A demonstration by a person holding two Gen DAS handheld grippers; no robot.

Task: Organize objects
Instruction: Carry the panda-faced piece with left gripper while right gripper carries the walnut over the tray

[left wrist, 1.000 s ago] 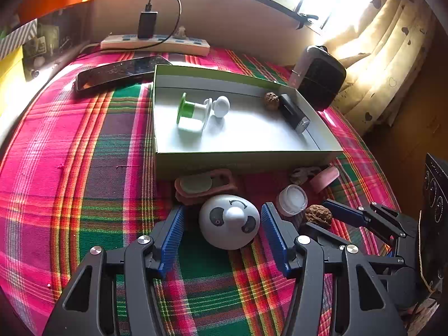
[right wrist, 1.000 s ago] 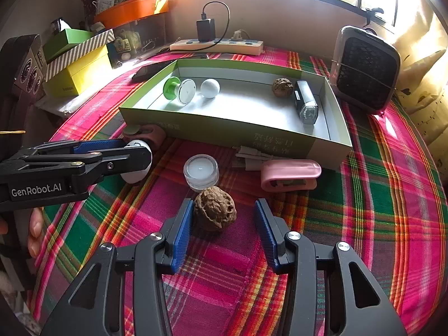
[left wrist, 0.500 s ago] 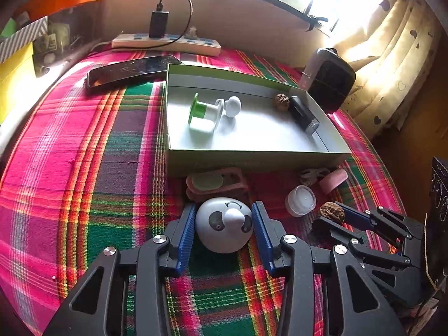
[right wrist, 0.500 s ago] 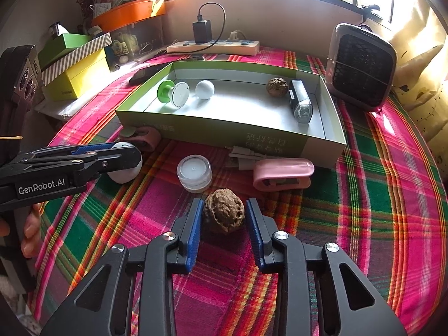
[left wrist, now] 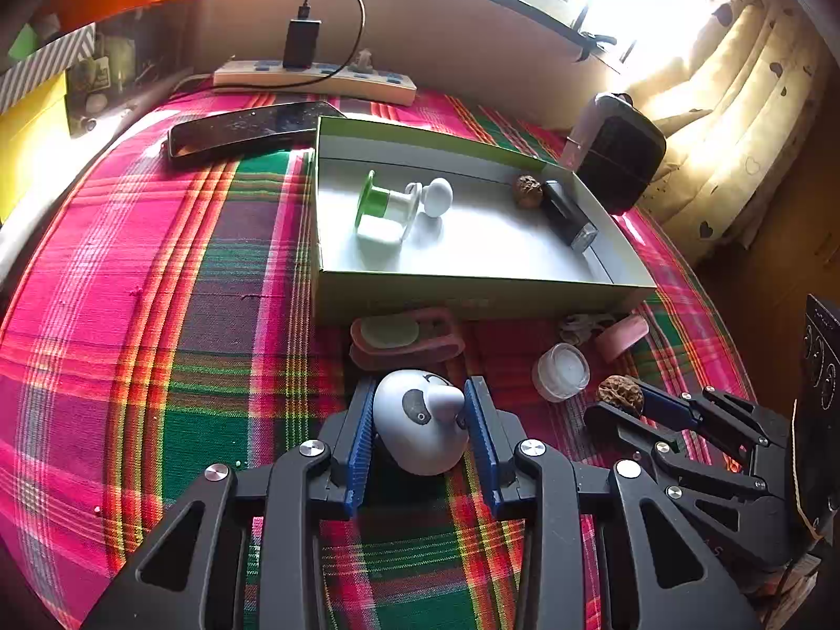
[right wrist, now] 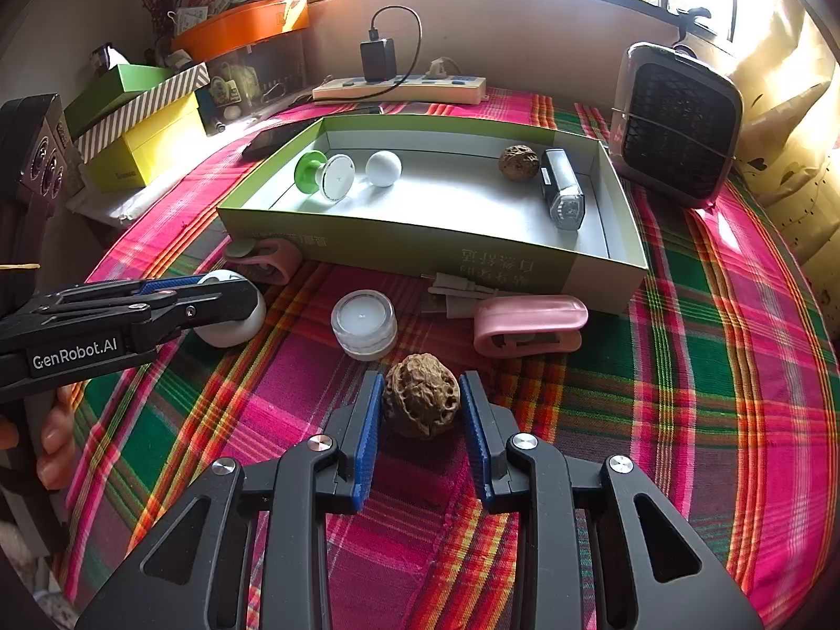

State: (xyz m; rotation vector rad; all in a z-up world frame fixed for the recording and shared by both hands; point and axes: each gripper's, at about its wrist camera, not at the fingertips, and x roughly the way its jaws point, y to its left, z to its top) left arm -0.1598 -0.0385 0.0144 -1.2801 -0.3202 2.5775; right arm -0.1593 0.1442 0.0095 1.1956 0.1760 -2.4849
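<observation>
Closing around a white dome-shaped gadget, the left gripper is pressing its blue pads against both sides of the rounded body, which is sitting on the plaid-covered table just in front of a pink case and the green box. Lying inside that box are a green-and-white spool, a white ball, a walnut and a black device. Standing further right on the cloth are a small clear jar and a pink clip-like case, both just in front of the box wall. Sitting at the right, the right gripper is clamping a second walnut between its narrowly spaced blue pads, the nut resting on the table close behind the jar. A fingertip is showing at the left edge of the right wrist view, beneath the left gripper's frame.
</observation>
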